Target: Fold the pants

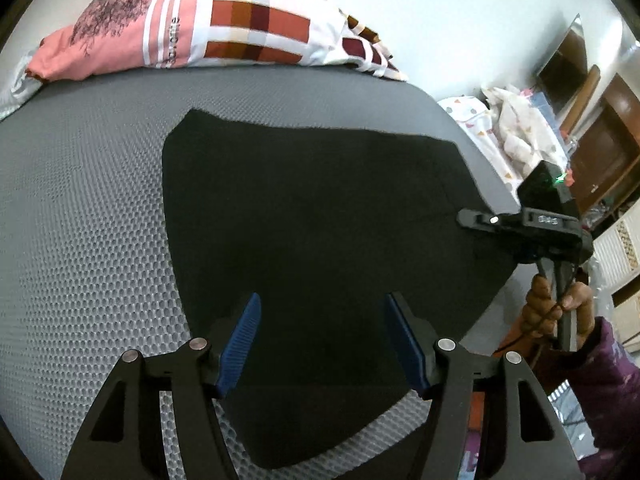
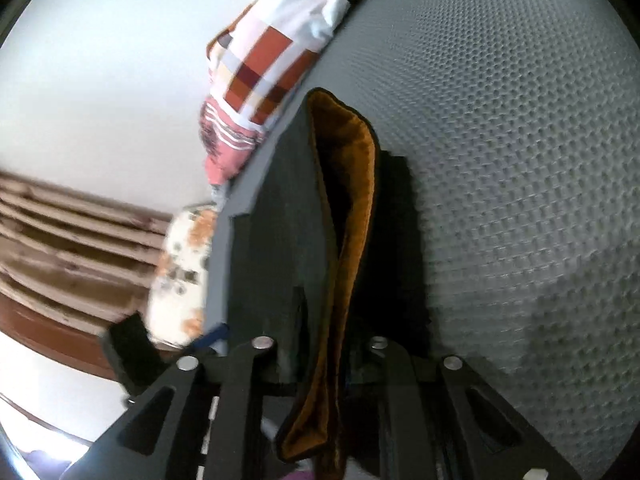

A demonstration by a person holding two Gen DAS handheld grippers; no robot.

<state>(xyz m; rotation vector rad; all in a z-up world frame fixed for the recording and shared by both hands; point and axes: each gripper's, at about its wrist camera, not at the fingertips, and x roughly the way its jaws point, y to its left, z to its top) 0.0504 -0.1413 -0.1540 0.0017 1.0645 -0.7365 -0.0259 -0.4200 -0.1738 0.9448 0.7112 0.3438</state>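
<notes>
From my left tool (image 1: pixel 322 340) I look down on the black pants (image 1: pixel 312 240), spread flat on the grey honeycomb-textured mattress (image 1: pixel 80 240). There is bare mattress on the left and beyond the far edge of the cloth, up to the patterned pillow (image 1: pixel 200 28) against the white wall. On the right the pants reach the mattress edge, so room is tight there. Their long axis seems to run from the near edge toward the pillow, though I cannot tell waistband from hems.

My left tool's blue pads (image 1: pixel 240 344) stand well apart above the near part of the cloth, gripping nothing; it tilts steeply downward.

My right tool (image 1: pixel 476 218) comes in from the right edge, nearly level, the hand (image 1: pixel 556 308) and purple sleeve (image 1: pixel 600 380) below it. In its own view, its jaws are drawn close on a fold of the pants (image 2: pixel 304 240), whose orange-brown lining (image 2: pixel 356 184) shows along the lifted edge. That fold runs away from the tool toward the pillow (image 2: pixel 272 56), with open mattress (image 2: pixel 520 160) to its right.
</notes>
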